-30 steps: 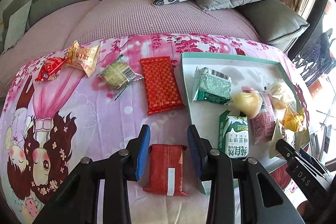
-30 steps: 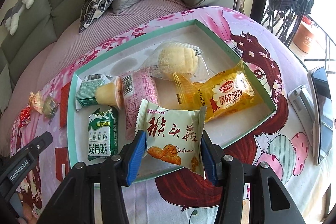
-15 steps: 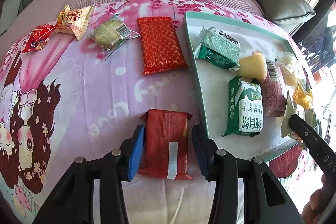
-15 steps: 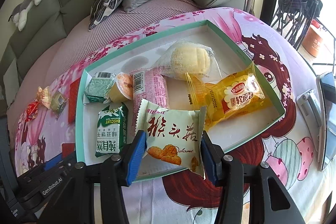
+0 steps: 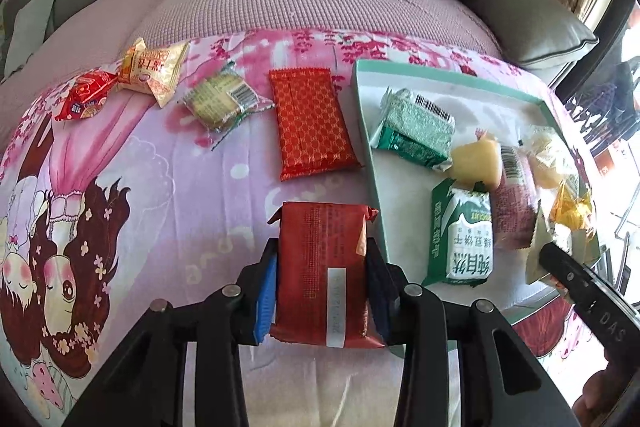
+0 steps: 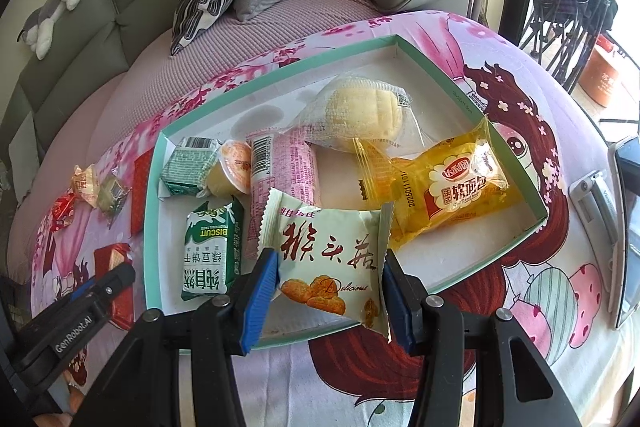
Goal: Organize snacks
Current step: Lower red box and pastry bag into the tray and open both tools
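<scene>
Since a second ago your left gripper [image 5: 322,285] has slid forward around the dark red snack packet [image 5: 323,269], which now fills the gap between the blue pads; the right gripper has not shifted. The left jaws are closing at this moment, both pads look to be against the packet's long edges, and it lies on the printed cover just left of the green-rimmed tray [image 5: 370,143]. Let the pads settle squarely on those edges before you lift, since the wrapper is soft and may buckle or slip. Then raise it high enough to clear the tray's near-left wall and set it in the bare space at the tray's far side. Farther left, four more snacks wait on the cover, the nearest being the patterned red packet [image 5: 312,123]. On the right, your right gripper [image 6: 328,285] is pinching the cream biscuit packet [image 6: 330,267] over the tray's near edge; hold it steady.
</scene>
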